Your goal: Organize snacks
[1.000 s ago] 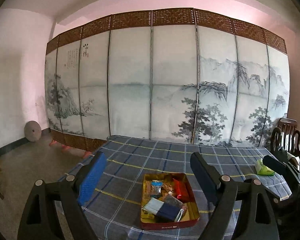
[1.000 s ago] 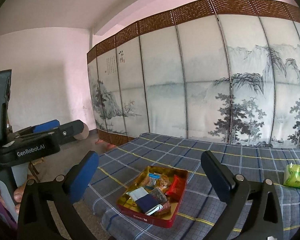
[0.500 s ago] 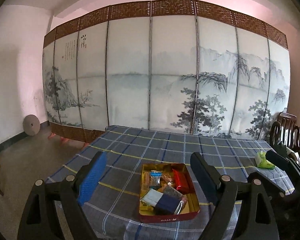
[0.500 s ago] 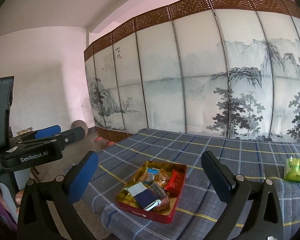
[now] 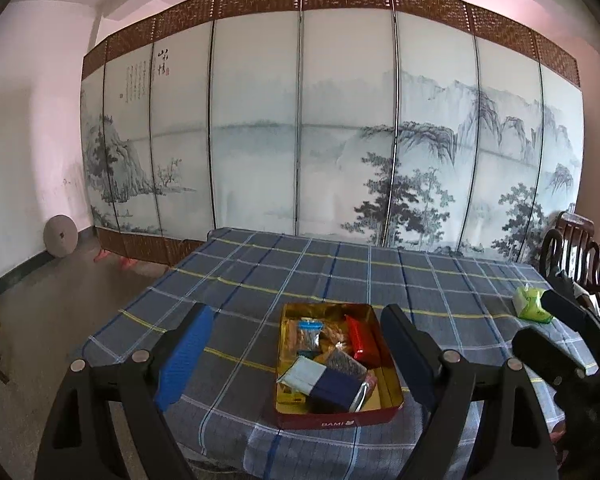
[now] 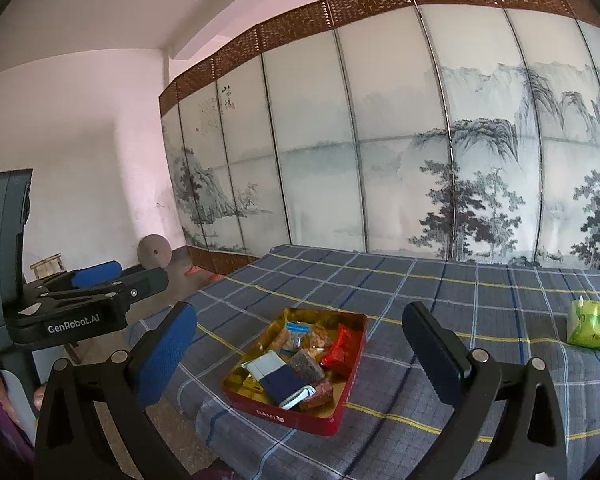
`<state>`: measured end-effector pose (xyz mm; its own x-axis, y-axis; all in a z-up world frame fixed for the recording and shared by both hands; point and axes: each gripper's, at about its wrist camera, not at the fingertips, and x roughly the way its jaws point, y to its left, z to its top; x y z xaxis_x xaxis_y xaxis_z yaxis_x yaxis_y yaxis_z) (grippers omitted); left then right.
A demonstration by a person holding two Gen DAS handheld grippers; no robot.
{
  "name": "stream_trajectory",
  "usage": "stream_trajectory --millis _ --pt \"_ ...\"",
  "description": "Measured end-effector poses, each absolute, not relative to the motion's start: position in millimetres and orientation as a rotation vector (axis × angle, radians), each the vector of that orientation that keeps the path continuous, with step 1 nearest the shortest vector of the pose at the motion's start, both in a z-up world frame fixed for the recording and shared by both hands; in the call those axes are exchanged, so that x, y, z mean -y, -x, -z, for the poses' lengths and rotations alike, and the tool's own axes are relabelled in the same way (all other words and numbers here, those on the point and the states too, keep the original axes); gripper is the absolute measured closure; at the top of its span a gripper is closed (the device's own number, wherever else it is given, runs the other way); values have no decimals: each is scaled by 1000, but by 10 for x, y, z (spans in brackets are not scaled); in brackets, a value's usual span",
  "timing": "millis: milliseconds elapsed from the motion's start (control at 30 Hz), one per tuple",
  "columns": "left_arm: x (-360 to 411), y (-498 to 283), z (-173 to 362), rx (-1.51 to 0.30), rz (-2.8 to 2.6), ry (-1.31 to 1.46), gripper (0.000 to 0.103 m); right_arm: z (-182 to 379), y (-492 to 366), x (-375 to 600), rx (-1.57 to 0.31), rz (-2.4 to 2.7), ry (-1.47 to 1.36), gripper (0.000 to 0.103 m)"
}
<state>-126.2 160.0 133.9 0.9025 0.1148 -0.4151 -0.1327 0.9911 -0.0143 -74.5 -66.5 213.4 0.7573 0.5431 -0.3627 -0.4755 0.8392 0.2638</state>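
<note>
A red tin with a gold inside sits near the front edge of the table with the blue plaid cloth. It holds several snacks: a red packet, a navy and white packet, and clear bags of snacks. My left gripper is open and empty, held back from the tin. My right gripper is open and empty, also short of the tin. The left gripper shows from the side in the right wrist view.
A green packet lies at the table's right side. A painted folding screen stands behind the table. Wooden chairs stand at the right. A round stone disc leans on the left wall.
Both grippers have drawn back and tilted up a little, so the tin and table sit lower and smaller in view. Both stay open and empty.
</note>
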Motion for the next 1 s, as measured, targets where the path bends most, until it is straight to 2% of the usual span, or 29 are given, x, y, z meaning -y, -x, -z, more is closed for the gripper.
stream_trajectory --millis 1000 --pt "-1610 1077 -1082 -523 -172 29 15 -1910 642 771 -517 -540 -190 0"
